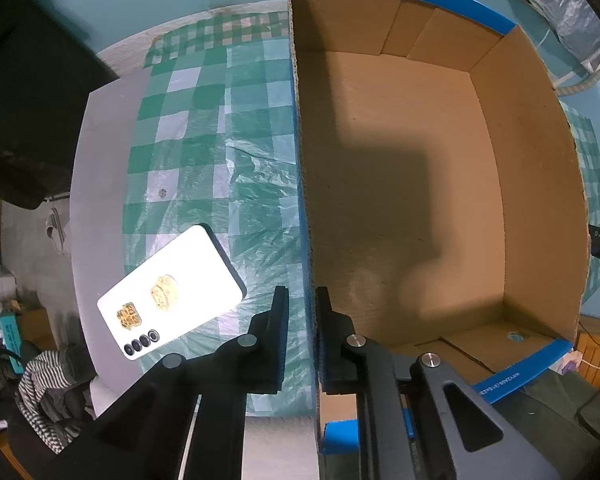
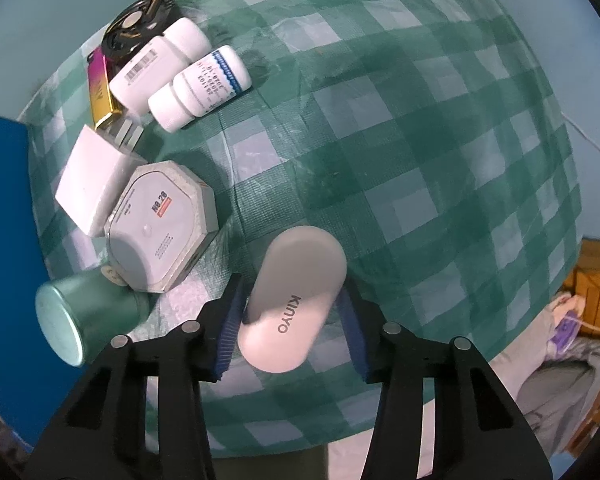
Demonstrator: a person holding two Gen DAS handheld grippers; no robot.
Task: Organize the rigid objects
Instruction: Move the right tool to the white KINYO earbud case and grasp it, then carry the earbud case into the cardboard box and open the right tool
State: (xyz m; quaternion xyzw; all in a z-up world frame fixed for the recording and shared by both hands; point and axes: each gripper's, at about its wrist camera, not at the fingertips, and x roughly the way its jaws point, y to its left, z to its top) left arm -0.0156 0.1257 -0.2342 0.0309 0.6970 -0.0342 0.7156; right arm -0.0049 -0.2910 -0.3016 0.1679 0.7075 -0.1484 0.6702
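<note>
Cardboard, brown inside and edged with blue tape, makes up the open box (image 1: 420,184) that fills the left wrist view; its floor shows only a shadow. The left claw (image 1: 303,336) is pinched on the box's near wall, one finger outside and one inside. Just left of that claw a white phone (image 1: 172,296) lies face down on the green checked cloth (image 1: 204,128) covering the tabletop, with gold stickers and a row of lenses on its back.

In the right wrist view, the right claw (image 2: 290,320) is clamped on a grey-and-white oval case (image 2: 296,300) printed KINYO, which sits between the blue pads above or on the cloth; whether it is lifted cannot be told. Near left of it a teal metal cup (image 2: 84,316) lies on its side, touching a grey octagonal device (image 2: 160,232). A white cube charger (image 2: 94,180) rests against the device. Farther back lie two white pill bottles (image 2: 198,88) side by side, a pink-and-gold bar (image 2: 100,88) beside them, and a black fan (image 2: 140,28) farthest off. A blue panel (image 2: 0,240), probably the box's outer wall, stands at the left edge.
</note>
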